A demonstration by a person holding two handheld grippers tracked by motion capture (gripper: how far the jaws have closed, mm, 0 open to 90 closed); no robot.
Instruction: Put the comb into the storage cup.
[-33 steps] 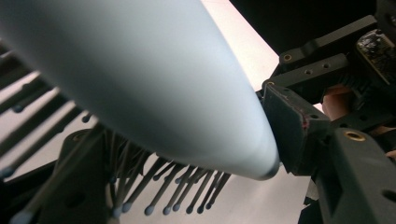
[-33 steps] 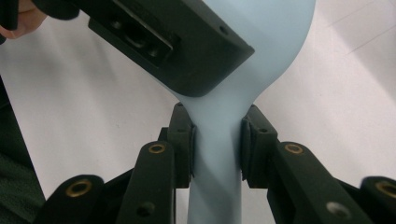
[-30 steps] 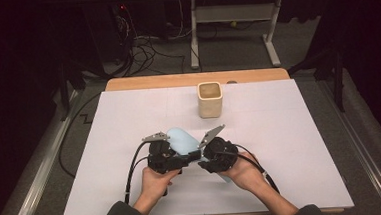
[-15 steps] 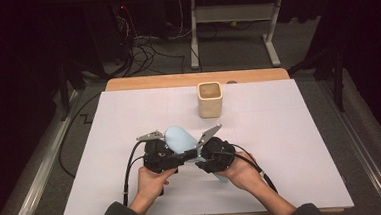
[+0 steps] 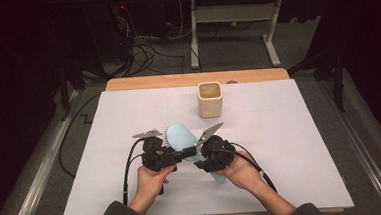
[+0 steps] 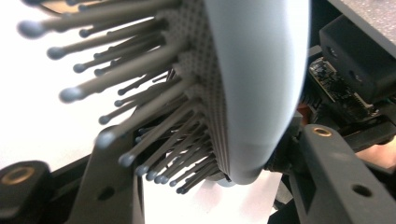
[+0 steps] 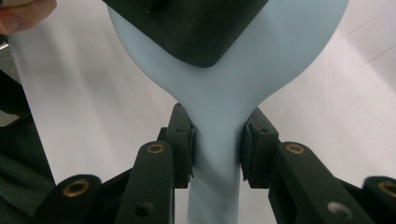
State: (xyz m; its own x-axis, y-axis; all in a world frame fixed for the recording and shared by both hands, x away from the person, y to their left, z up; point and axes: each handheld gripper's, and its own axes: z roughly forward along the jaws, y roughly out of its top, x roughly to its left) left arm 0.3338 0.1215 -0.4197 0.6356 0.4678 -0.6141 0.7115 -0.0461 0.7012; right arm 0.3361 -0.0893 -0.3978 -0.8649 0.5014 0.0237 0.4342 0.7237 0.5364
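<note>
Hairbrush (image 5: 180, 136) (pale blue) is clamped at its handle by the right hand-held gripper (image 7: 215, 140), its head by the left hand-held gripper (image 6: 205, 172).

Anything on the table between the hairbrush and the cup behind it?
No. In the high view, bare white table separates the hairbrush from the cup.

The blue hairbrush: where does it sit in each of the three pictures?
High view: hairbrush low centre, between both grippers.
Left gripper view: its head fills the top middle, bristles pointing left.
Right gripper view: handle rises at centre, clamped.
Shared landmark: the white table cover.
</note>
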